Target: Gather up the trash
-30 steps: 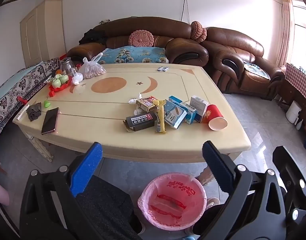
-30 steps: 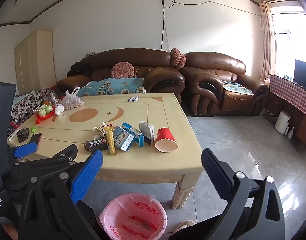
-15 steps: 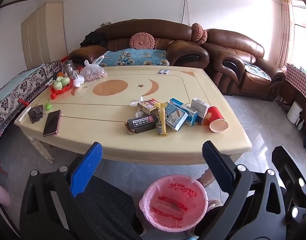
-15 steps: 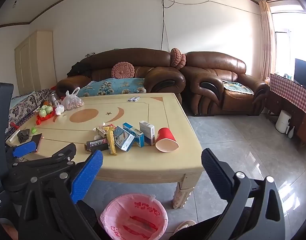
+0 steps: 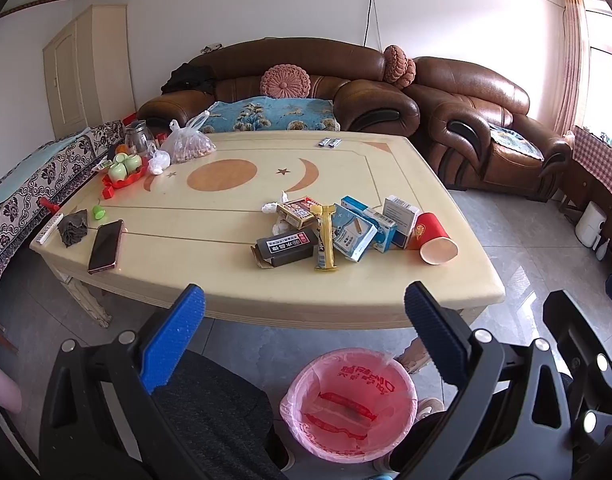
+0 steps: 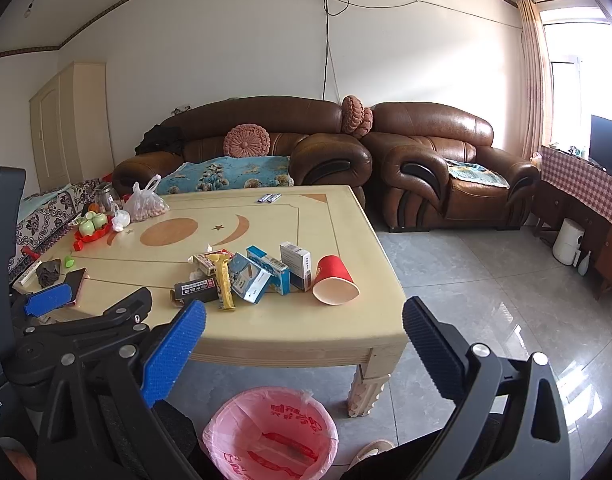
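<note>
A heap of trash lies near the front right of the cream table [image 5: 210, 280]: a tipped red paper cup [image 5: 432, 236], blue-and-white boxes [image 5: 352, 232], a yellow wrapper [image 5: 326, 238], a black box [image 5: 286, 246] and crumpled paper [image 5: 272, 208]. On the floor below the table's near edge stands a bin lined with a pink bag [image 5: 350, 404]. My left gripper [image 5: 304, 328] hangs open in front of the table, nothing between its fingers. My right gripper [image 6: 304, 348] is open too, above the pink-lined bin [image 6: 270, 436], facing the red cup [image 6: 334, 280]. The left gripper's body [image 6: 86, 332] shows at the left of the right wrist view.
A phone [image 5: 105, 245], a dark cloth [image 5: 72, 226], a red tray of green cups [image 5: 124, 170], a plastic bag of nuts [image 5: 188, 144] and small packets [image 5: 330, 143] lie elsewhere on the table. Brown sofas [image 5: 290, 80] stand behind it. A foot in a slipper [image 5: 412, 358] rests beside the bin.
Both grippers have drifted slightly back and up, so the table and bin sit a little lower and farther in view. Nothing was picked up; both stay open.
</note>
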`<state>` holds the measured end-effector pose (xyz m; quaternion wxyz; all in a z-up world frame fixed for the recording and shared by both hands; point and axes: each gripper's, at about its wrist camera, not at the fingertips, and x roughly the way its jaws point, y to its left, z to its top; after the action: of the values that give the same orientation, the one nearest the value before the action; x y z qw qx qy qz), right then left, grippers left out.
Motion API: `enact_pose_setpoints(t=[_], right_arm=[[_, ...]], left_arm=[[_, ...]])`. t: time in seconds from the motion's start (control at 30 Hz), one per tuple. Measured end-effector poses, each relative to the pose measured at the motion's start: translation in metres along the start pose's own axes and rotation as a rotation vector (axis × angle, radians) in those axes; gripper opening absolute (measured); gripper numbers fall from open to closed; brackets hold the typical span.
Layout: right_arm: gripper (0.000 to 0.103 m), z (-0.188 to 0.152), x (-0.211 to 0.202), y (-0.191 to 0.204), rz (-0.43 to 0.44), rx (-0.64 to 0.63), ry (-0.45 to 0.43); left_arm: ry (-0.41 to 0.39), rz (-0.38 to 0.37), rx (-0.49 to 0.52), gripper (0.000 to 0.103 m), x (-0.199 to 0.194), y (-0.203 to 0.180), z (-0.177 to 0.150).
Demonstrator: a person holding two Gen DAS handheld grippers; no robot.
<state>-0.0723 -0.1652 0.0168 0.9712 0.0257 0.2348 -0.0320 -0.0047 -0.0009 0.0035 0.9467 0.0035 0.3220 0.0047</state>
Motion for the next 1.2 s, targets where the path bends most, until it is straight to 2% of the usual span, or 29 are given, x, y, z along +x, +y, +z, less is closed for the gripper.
enact_pose_setpoints(t=[1.2], right_arm=[[0.097, -0.001, 0.0011, 0.0018, 0.003, 0.006, 0.001]], left_arm=[[0.008, -0.004, -0.003, 0.098, -0.0014, 0.0, -0.0068]])
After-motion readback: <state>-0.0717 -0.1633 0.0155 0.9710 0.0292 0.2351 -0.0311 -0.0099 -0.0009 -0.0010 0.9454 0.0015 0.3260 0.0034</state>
